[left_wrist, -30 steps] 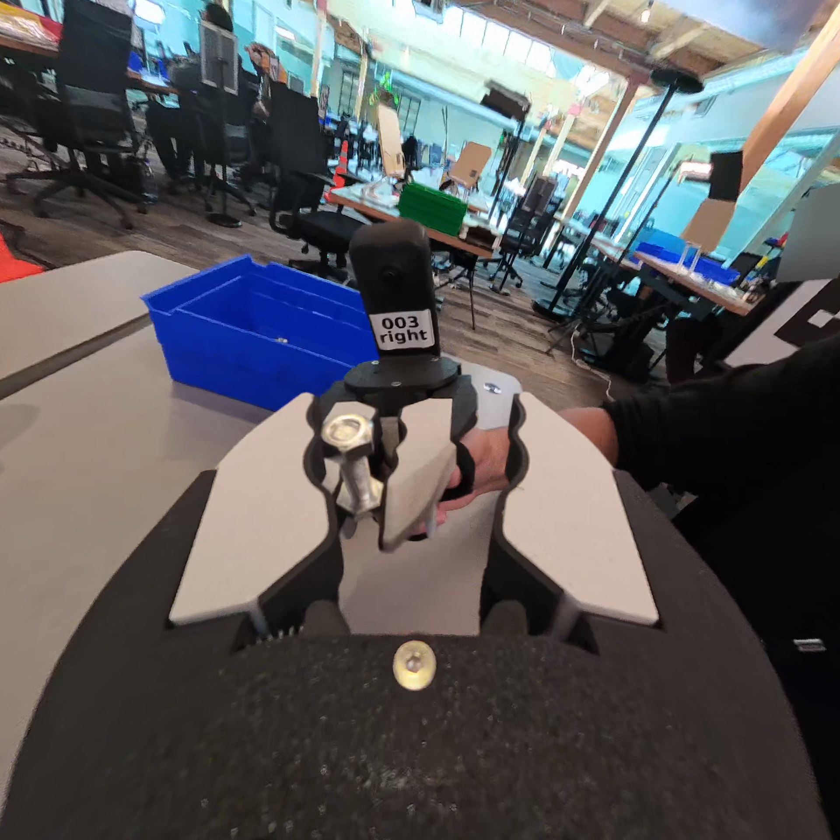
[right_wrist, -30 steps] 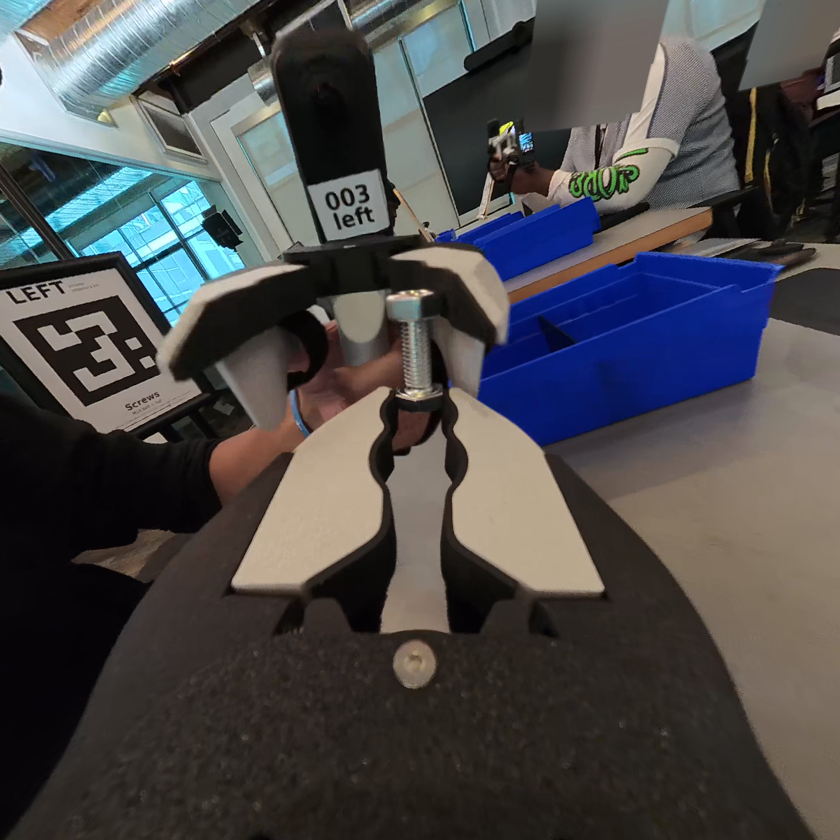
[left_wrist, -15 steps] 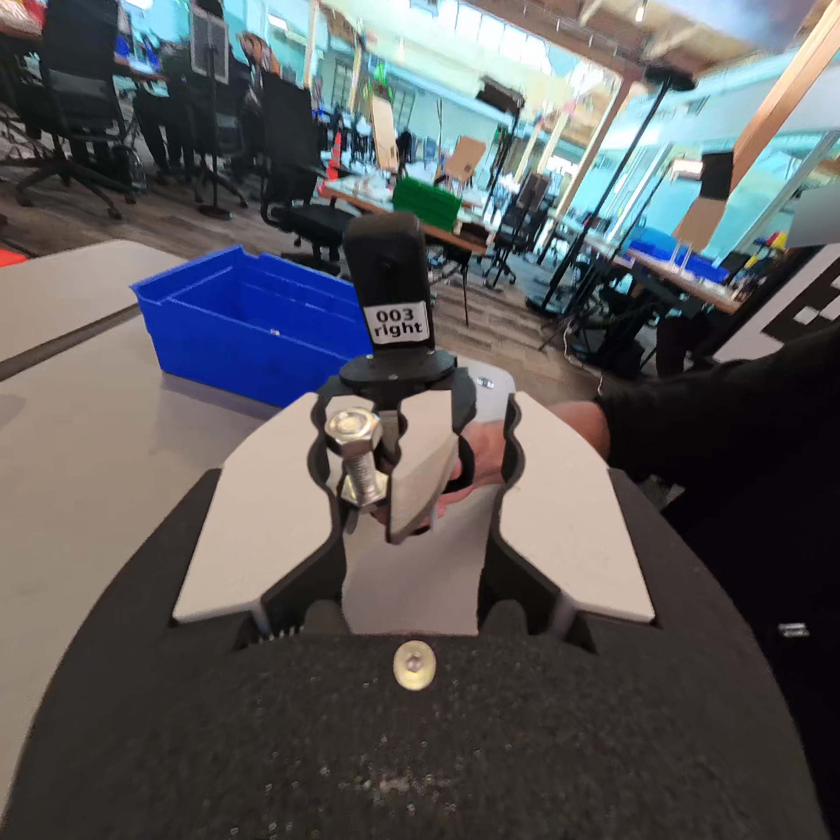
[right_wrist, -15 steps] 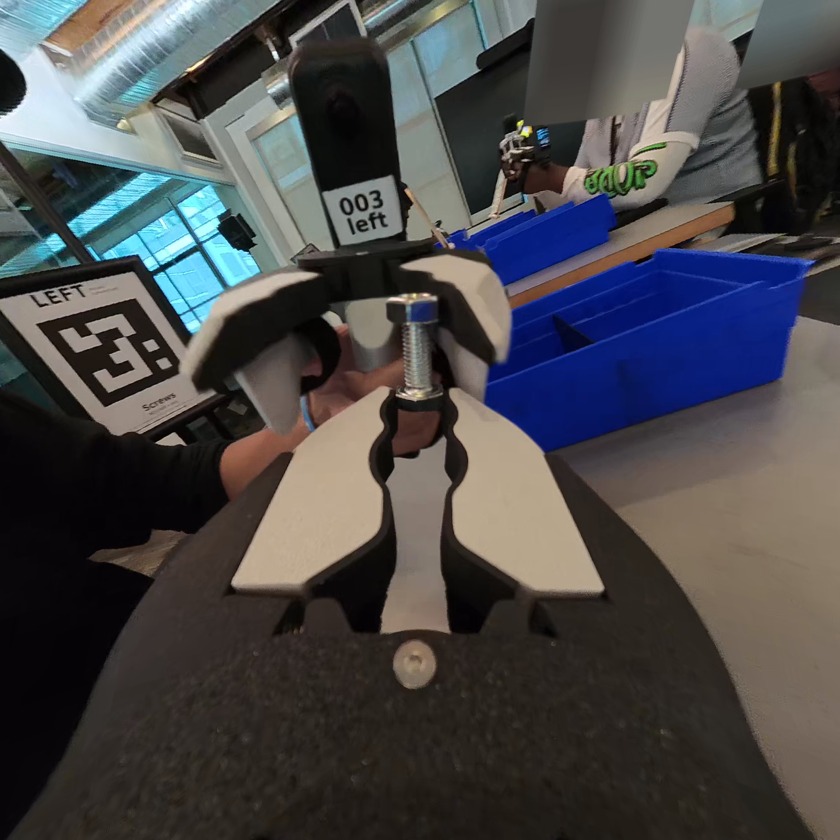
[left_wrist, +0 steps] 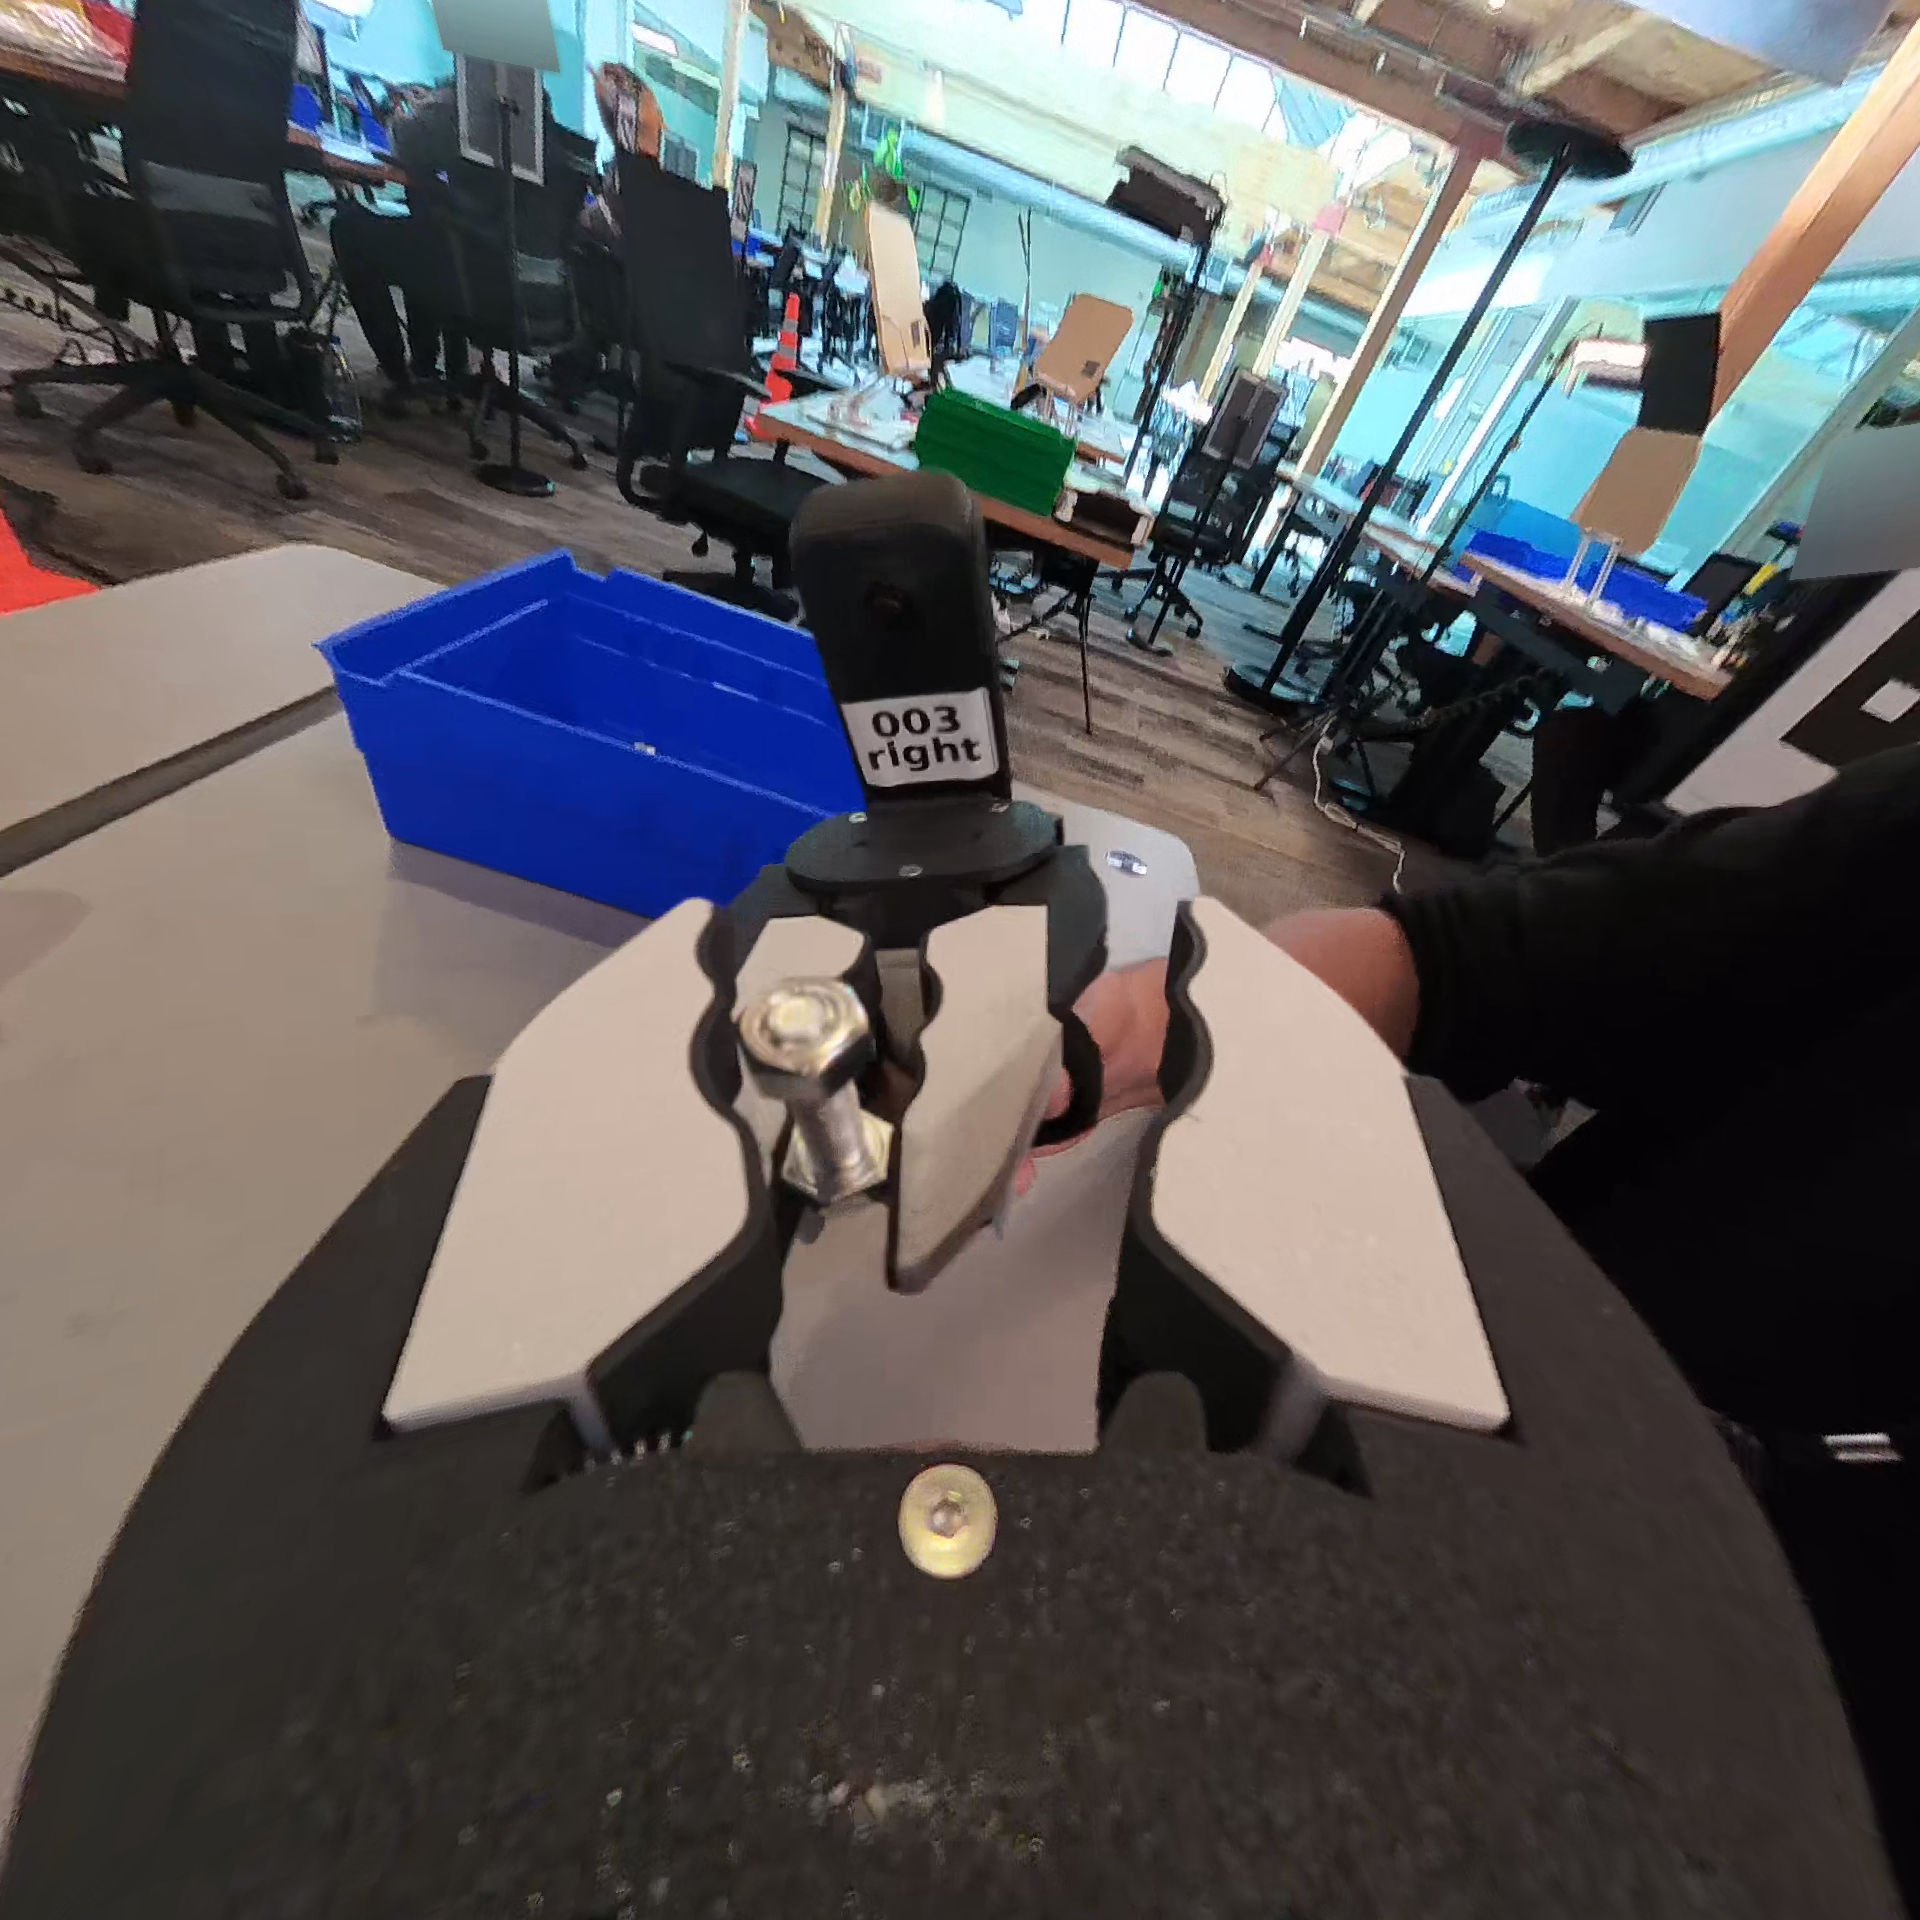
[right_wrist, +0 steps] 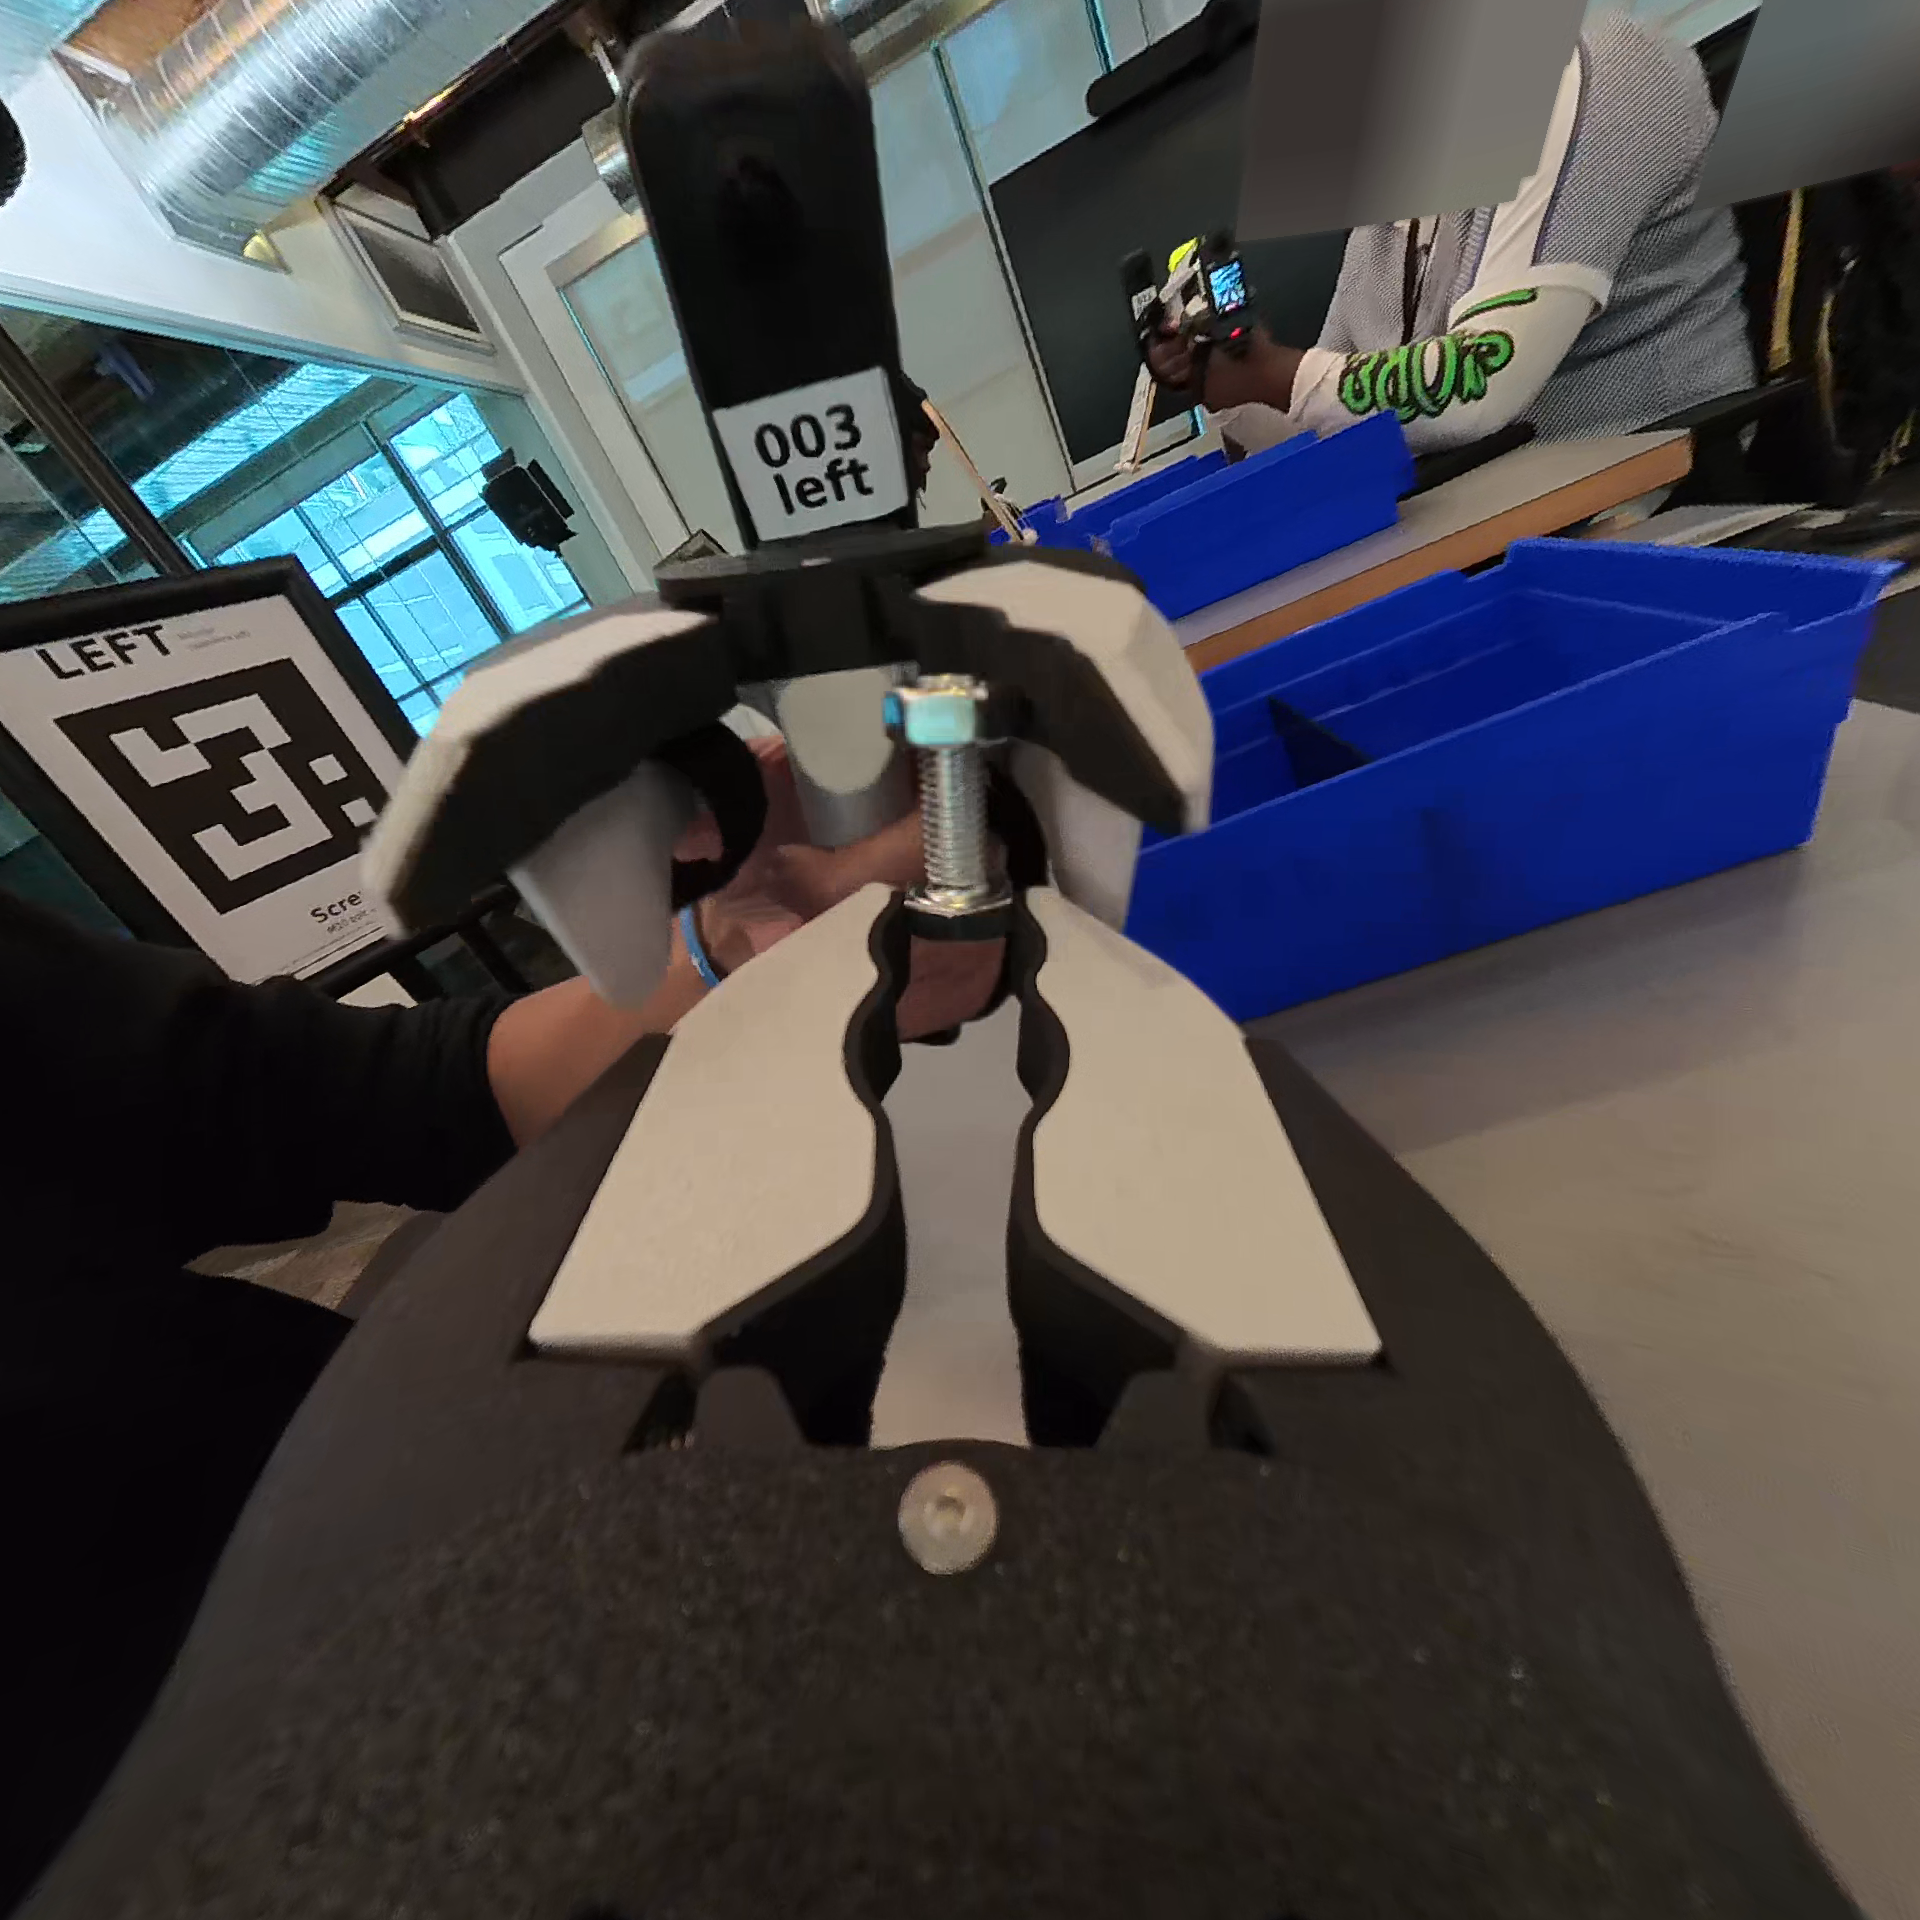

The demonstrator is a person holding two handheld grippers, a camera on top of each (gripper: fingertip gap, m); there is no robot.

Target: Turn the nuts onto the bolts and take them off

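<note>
Behind the work lies a big open office with black chairs, long tables and tall windows, and a grey desk [left_wrist: 208, 1039] carries a blue bin [left_wrist: 582, 748] with dividers, seen also in the right wrist view [right_wrist: 1507, 810]. Both grippers meet above the desk, facing each other. The right gripper [right_wrist: 951, 925] has its jaws nearly together, pinching the nut [right_wrist: 951, 902] at the lower end of a silver bolt [right_wrist: 948, 800]; the bolt stands upright with its hex head on top and its thread bare between head and nut. In the left wrist view the same bolt [left_wrist: 816, 1081] leans with its head toward the camera, the nut [left_wrist: 836, 1164] at its lower end between the right gripper's tips [left_wrist: 842, 1195]. The left gripper [left_wrist: 940, 997] has its jaws spread wide, the bolt close by its left finger [left_wrist: 592, 1164]; whether that finger touches the bolt cannot be told. From the right wrist view the left gripper [right_wrist: 831, 790] shows as two broad pale fingers splayed on either side of the bolt head. A hand [left_wrist: 1127, 1039] in a black sleeve holds the right gripper. A black-and-white marker sign [right_wrist: 197, 769] stands at the left, and a seated person [right_wrist: 1507, 312] works at another desk behind.
</note>
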